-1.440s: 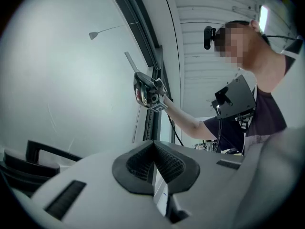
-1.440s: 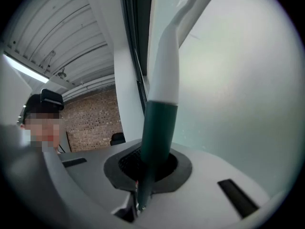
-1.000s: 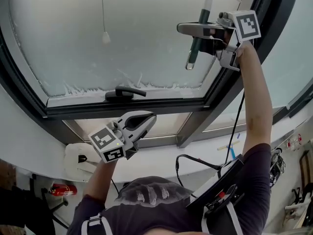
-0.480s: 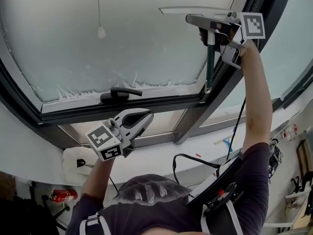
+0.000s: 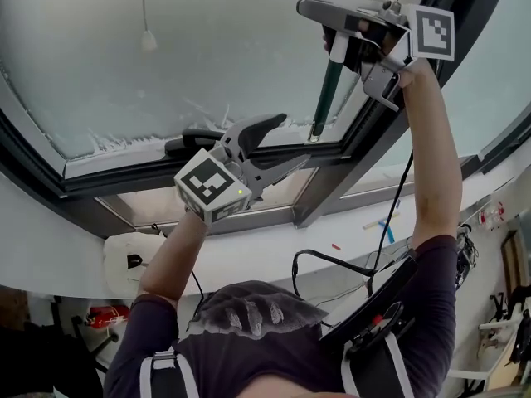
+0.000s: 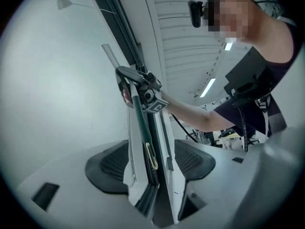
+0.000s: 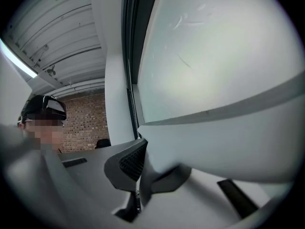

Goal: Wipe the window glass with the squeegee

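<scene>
Your right gripper [image 5: 336, 31] is clamped on the squeegee [image 5: 325, 89] just below its head, up and to the right of the window handle [image 5: 195, 142]. The blade seems to rest against the frosted glass [image 5: 232, 48], with the green shaft pointing down. Your left gripper [image 5: 292, 142] hovers just right of that handle, jaws wide and empty.

Broad bare glass [image 5: 232, 65]; pull cord [image 5: 148, 41] at left, window handle [image 5: 189, 143] along bottom frame [image 5: 116, 179].
</scene>
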Demonstrator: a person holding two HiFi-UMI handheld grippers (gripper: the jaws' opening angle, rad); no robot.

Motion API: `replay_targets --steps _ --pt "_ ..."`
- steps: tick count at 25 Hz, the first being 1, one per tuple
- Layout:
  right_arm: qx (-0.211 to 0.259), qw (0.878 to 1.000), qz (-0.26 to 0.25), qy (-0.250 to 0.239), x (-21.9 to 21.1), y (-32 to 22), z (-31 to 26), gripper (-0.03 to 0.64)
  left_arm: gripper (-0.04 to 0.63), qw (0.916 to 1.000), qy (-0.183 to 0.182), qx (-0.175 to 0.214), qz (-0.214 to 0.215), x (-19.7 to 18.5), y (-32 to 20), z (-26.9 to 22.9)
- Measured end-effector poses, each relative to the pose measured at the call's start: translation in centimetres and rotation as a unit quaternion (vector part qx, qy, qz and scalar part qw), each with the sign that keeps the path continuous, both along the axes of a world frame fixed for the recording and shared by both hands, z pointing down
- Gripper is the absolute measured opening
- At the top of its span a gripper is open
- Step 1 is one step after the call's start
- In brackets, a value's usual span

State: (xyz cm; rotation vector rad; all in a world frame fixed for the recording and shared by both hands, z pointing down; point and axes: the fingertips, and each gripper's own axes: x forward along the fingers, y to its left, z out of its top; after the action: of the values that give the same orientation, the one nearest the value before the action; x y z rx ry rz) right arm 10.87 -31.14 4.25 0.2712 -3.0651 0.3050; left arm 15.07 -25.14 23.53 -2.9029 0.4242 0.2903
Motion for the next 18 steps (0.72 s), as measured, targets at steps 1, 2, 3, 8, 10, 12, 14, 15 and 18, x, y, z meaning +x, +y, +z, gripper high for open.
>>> replay_targets --steps 1,2,3,8,10,12,14,15,18 --pt "0.004 1.000 -0.005 0.001 -0.4 0.4 0.0 0.000 0.290 0.9999 -0.003 0.009 0.013 0.8 -0.5 -1.0" --pt "0.010 1.000 -0.010 0.001 -0.9 0.8 0.0 0.000 0.290 0.9994 -0.002 0.015 0.031 1.7 -0.9 -1.9" --pt "0.015 1.000 -0.015 0.002 -1.2 1.2 -0.1 0.000 0.290 0.9985 0.004 0.017 0.051 2.5 -1.2 -2.9" --pt "0.039 0.999 -0.033 0.013 -2.3 2.9 -0.4 0.000 0.138 0.9930 0.018 0.001 0.117 4.6 -1.2 -5.9" --pt "0.069 0.997 -0.036 0.023 -2.3 3.2 -0.4 0.002 0.105 0.9895 0.035 -0.044 0.133 4.4 -1.6 -6.1" --pt "0.114 0.993 -0.029 0.030 -2.0 3.1 -0.1 0.002 0.095 0.9822 0.078 -0.084 0.149 3.5 -1.9 -6.9" --pt "0.127 0.992 -0.021 0.018 -1.3 2.7 0.3 0.049 0.094 0.9725 0.117 -0.113 0.166 2.9 -2.0 -7.8" --pt "0.120 0.993 -0.020 0.005 -1.0 2.5 0.5 0.065 0.094 0.9681 0.130 -0.125 0.174 2.8 -2.0 -8.2" --pt "0.119 0.992 -0.010 -0.048 0.5 2.5 0.5 0.087 0.094 0.9662 0.133 -0.128 0.180 2.8 -2.3 -9.5"
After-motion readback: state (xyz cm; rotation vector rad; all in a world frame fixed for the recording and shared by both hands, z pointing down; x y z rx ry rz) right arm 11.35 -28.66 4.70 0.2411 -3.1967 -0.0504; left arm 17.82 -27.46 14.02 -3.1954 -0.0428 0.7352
